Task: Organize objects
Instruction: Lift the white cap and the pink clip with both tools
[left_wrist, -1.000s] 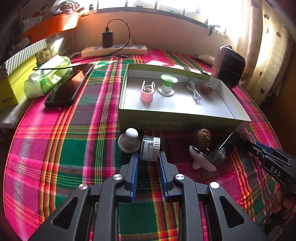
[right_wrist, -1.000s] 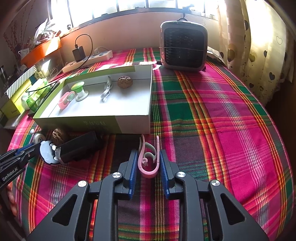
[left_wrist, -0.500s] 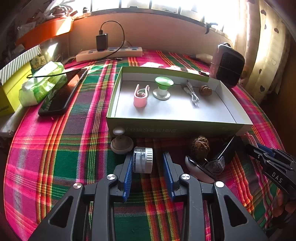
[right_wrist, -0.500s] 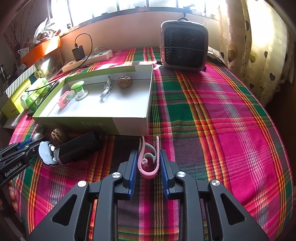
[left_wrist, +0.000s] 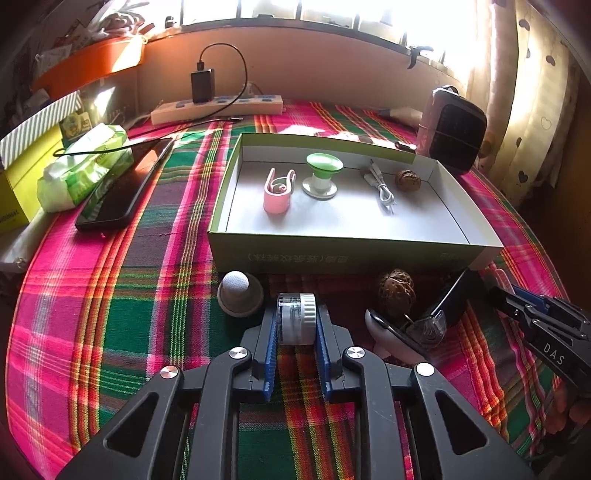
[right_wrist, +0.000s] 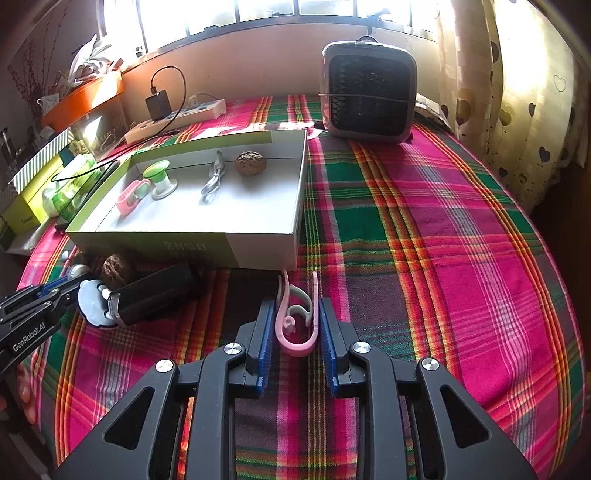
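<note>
Tissue pack (left_wrist: 83, 171): lay at the left edge of my left wrist view, beside a dark phone (left_wrist: 123, 184).
Power strip (left_wrist: 218, 107): sat at upper centre-left by the wall, with a black charger plugged in.
Box (left_wrist: 347, 254): an open, shallow box filled the centre of the frame; it held a pink clip (left_wrist: 277, 192), a green-topped stand (left_wrist: 322, 175), a coiled white cable (left_wrist: 382, 186) and a walnut (left_wrist: 407, 180), in that order from left to right.
White knob (left_wrist: 239, 298): stood on the plaid cloth (left_wrist: 110, 295) just in front of the box wall, at lower centre-left.
My left gripper (left_wrist: 295, 328): its blue pads pressed both sides of a small clear-and-white jar (left_wrist: 296, 318) at lower centre; the jar lay on its side just beside the knob.
Second walnut (left_wrist: 396, 291): rested right of the jar, touching a black-and-white gadget (left_wrist: 413, 328).
My right gripper (right_wrist: 297, 325): in the right wrist view, at lower centre, its fingers flanked a second pink clip (right_wrist: 297, 325) on the cloth; I could not tell whether they pinched it or merely touched it.
Fan heater (right_wrist: 369, 92): stood at upper right, behind the box.
</note>
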